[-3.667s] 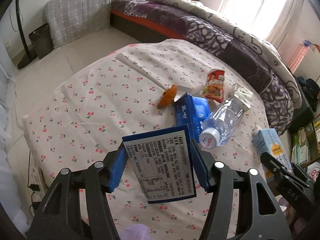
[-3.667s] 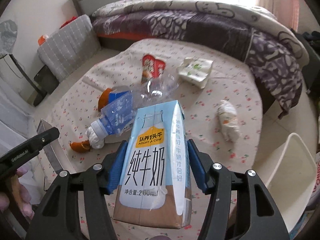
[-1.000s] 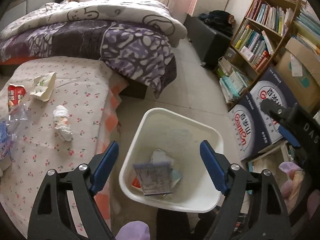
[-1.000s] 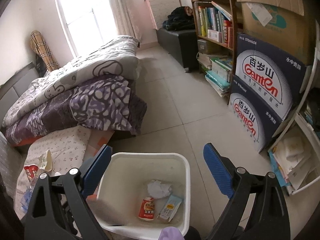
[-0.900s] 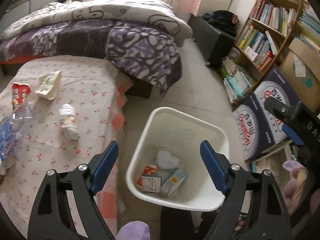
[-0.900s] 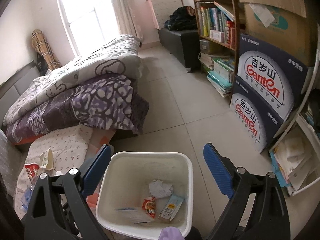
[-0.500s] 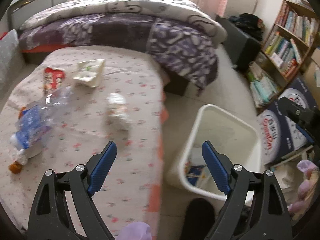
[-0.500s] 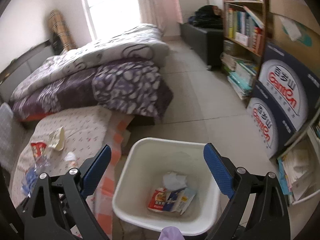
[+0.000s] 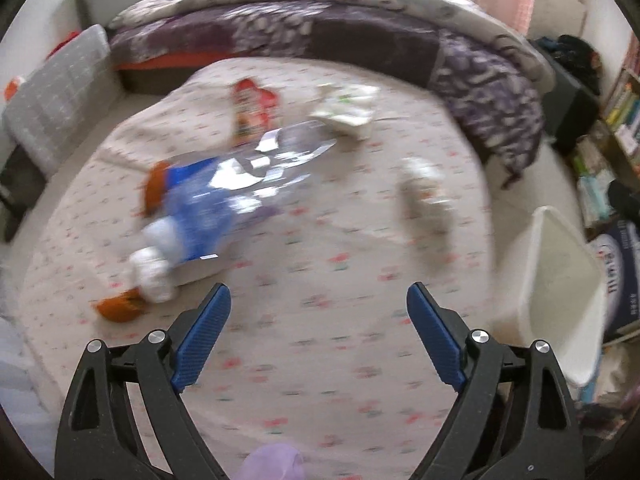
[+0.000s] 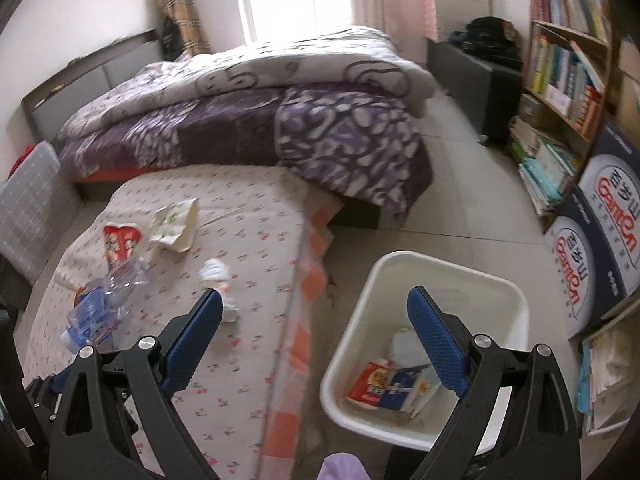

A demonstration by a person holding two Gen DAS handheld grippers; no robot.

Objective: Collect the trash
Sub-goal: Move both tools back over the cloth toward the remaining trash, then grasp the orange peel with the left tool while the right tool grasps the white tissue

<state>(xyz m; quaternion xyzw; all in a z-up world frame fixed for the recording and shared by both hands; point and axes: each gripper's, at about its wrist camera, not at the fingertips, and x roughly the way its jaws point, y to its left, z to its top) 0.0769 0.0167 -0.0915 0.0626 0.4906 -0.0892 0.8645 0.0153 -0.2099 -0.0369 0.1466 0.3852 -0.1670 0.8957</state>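
The left gripper is hanging over the cherry-print table cloth with its blue-padded jaws spread wide and nothing between them or touching them; the view is smeared by motion blur. Just beyond its left finger an orange scrap is lying on the cloth, and past that a crushed plastic bottle with a blue label and white cap is lying on its side. Beyond the bottle a red snack packet and a crumpled white wrapper are resting near the far edge of the cloth, while a wadded tissue is sitting to the right of the bottle, well apart from it. The right gripper is likewise gaping wide and empty, hovering above the floor beside the cloth's checked edge, with the white bin standing just right of the table (its rim partly behind the right finger). Cartons and a red packet are lying in the bottom of the bin. Behind the table a bed with a purple quilt is filling the background.
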